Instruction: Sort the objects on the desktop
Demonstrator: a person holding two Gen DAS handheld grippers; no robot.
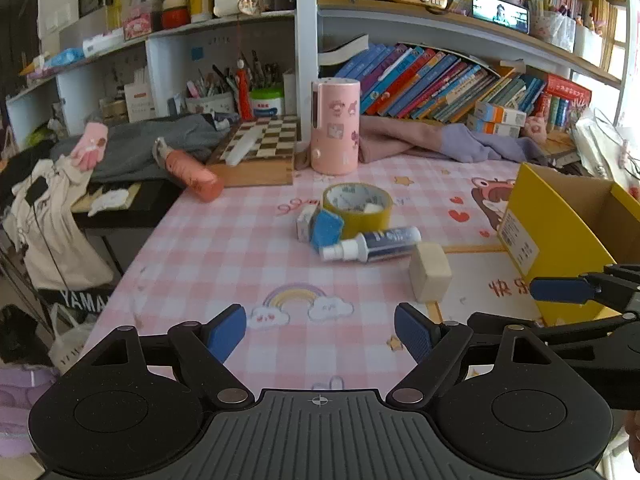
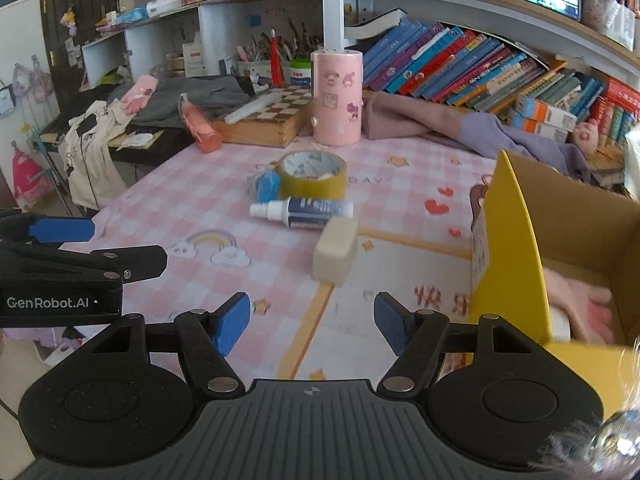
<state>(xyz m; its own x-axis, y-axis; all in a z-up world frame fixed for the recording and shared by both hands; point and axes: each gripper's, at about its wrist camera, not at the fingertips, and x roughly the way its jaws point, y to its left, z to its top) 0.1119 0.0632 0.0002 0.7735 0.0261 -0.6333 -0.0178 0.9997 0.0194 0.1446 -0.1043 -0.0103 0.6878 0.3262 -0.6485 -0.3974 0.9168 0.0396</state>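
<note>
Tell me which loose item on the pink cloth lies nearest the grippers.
The beige block, closest to the camera, ahead of the spray bottle and tape roll.

Your left gripper [image 1: 320, 332] hangs over the pink checked tablecloth [image 1: 224, 256] with its blue pads spread wide and nothing between them, and a finger of your right gripper [image 1: 560, 290] juts in from the right edge, in front of the yellow cardboard box [image 1: 560, 240]. Ahead of you a beige block [image 1: 430, 272] lies just beside a spray bottle [image 1: 372, 245] resting on its side, which touches the roll of yellow tape [image 1: 357, 210] and a blue sponge [image 1: 327, 230]. Behind them a pink cylindrical holder [image 1: 335, 126] stands upright next to a chessboard [image 1: 260, 148].
</note>
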